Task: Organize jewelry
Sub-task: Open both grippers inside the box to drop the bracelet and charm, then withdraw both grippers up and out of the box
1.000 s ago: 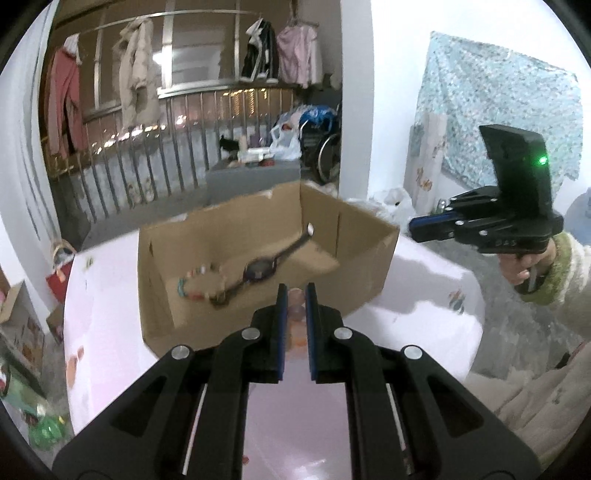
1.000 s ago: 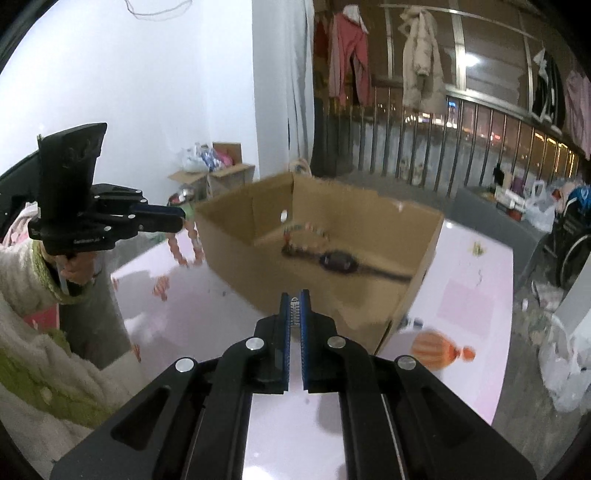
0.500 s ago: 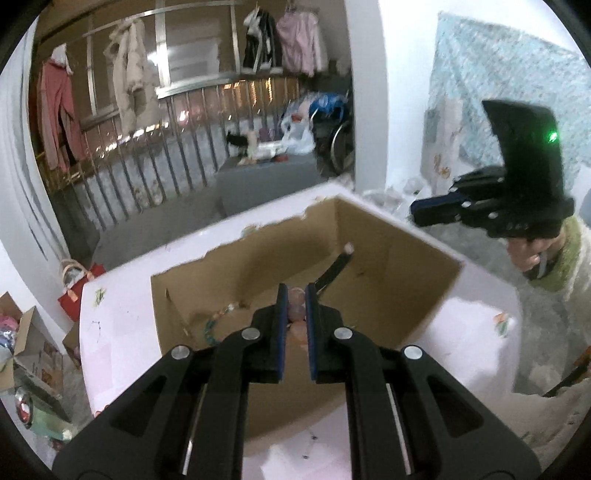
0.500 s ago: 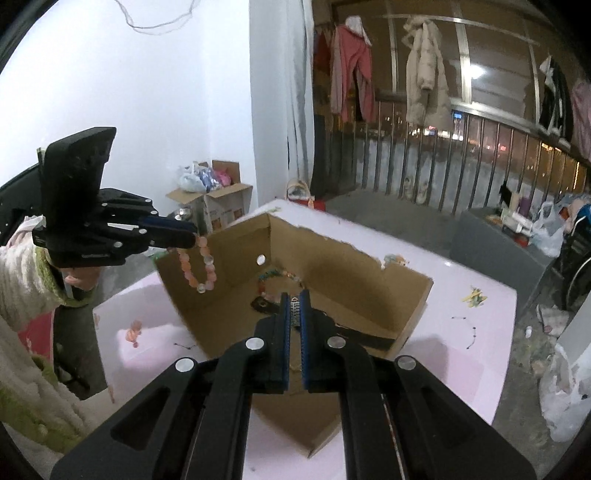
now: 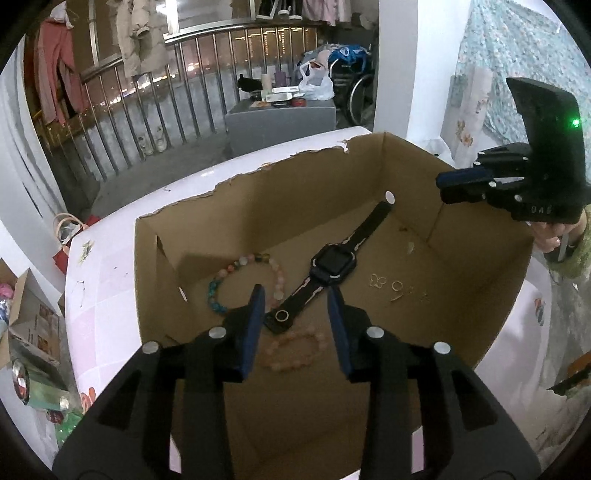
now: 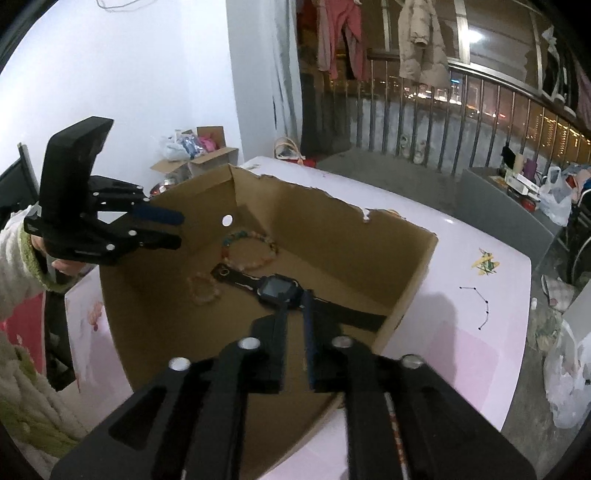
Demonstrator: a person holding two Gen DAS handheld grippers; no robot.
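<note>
Left wrist view: left gripper (image 5: 295,306) over cardboard box (image 5: 461,295), jaws opening, nothing clamped; pink bracelet (image 5: 295,349) on box floor at 6 o'clock from watch (image 5: 332,264). Right gripper (image 6: 295,306) jaws opening too, empty.

I see dim, cool indoor light, a lamp (image 6: 474,36) glaring top right, heavy fisheye bending and black corners.

Both wrist views look steeply down into the cardboard box (image 5: 461,295) from close above its near rim. The left view faces the balcony railing (image 5: 155,122); the right view looks from the opposite side toward a white wall. They share the box floor and its watch (image 5: 332,264).
</note>
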